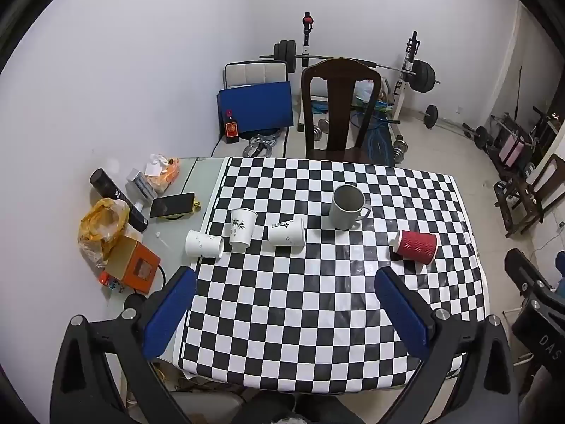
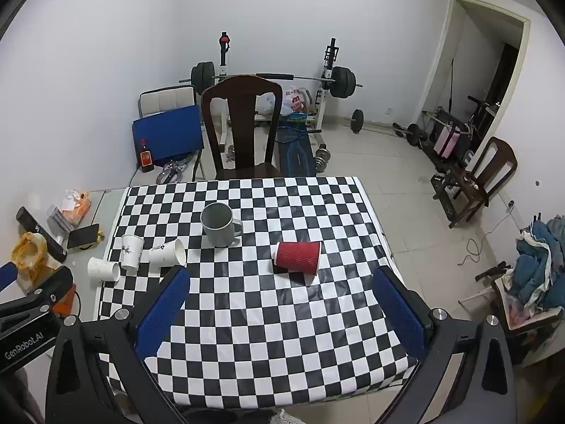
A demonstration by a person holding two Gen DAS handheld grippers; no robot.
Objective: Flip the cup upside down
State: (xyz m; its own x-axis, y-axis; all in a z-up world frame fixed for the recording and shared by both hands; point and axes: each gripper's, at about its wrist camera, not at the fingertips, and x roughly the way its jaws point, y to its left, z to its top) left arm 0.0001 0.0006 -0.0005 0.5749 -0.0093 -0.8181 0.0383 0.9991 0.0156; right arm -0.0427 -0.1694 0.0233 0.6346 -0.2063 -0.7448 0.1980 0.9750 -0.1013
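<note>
A grey mug point(image 1: 346, 207) point(image 2: 220, 225) stands upright, mouth up, on the checkered tablecloth point(image 1: 317, 300) point(image 2: 268, 318). A red ribbed paper cup point(image 1: 416, 246) point(image 2: 297, 256) lies on its side to the right of it. One white paper cup point(image 1: 242, 227) point(image 2: 130, 251) stands upright; two more white cups point(image 1: 286, 232) point(image 1: 204, 243) lie on their sides beside it. My left gripper point(image 1: 286, 312) is open and empty, above the near part of the table. My right gripper point(image 2: 282, 309) is open and empty, in front of the red cup.
A dark wooden chair point(image 1: 339, 106) point(image 2: 243, 123) stands at the table's far side. Clutter lies on the table's left part: a phone point(image 1: 172, 205), an orange box point(image 1: 136, 268), a yellow bag point(image 1: 102, 226), a black cylinder point(image 1: 118, 198). Gym weights stand behind.
</note>
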